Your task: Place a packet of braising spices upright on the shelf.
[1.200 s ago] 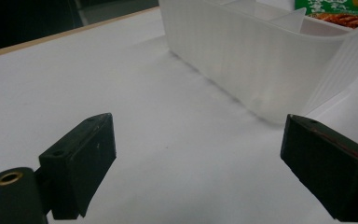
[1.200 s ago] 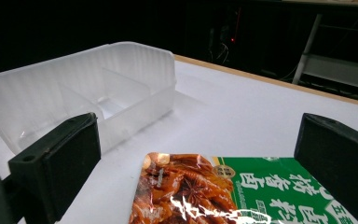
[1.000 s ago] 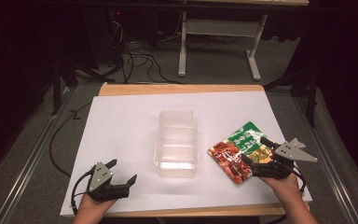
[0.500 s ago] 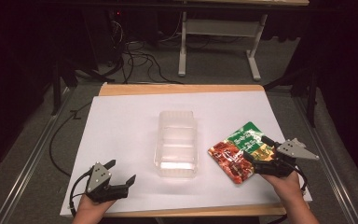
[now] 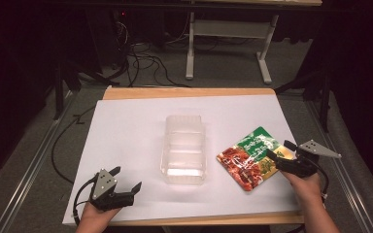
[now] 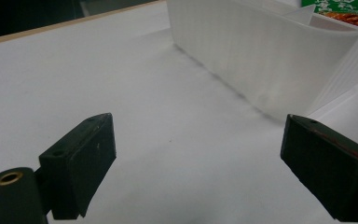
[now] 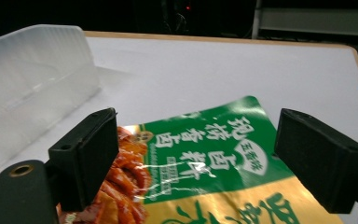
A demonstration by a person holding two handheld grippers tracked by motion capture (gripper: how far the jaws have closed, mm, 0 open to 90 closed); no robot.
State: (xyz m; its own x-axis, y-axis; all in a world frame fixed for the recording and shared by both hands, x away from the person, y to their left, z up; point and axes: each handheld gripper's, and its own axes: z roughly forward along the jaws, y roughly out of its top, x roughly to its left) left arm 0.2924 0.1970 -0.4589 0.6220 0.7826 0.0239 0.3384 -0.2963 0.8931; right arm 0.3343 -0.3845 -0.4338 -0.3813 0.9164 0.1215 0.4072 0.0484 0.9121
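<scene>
Dark room behind, cables on the floor, a white table leg frame at the back. White sheet [image 5: 136, 126] over a wooden table [image 5: 184, 92], seen from above. Clear tray [image 5: 183, 148] mid-sheet, long side running away from the person, empty (two compartments, as far as can be told). Food pouch [image 5: 250, 158] just right of the tray, apart from it, lying flat and turned cornerwise: green upper part with white print, red-brown food picture below, gold corner toward the right hand.

Right gripper [image 5: 278, 156] at the pouch's right corner, jaws set either side of that edge, spread wide though just now closing a little; pads not pressing on the pouch. Same seen along the jaws: pouch [image 7: 205, 158] flat between and below them, tray wall [image 7: 32, 79] off at the left.

Left gripper [image 5: 126, 182] near the front left of the sheet, well apart from the tray, jaws spread wide, nothing between them. Bare sheet [image 6: 121, 102] ahead, tray wall [image 6: 261, 60] at upper right.
</scene>
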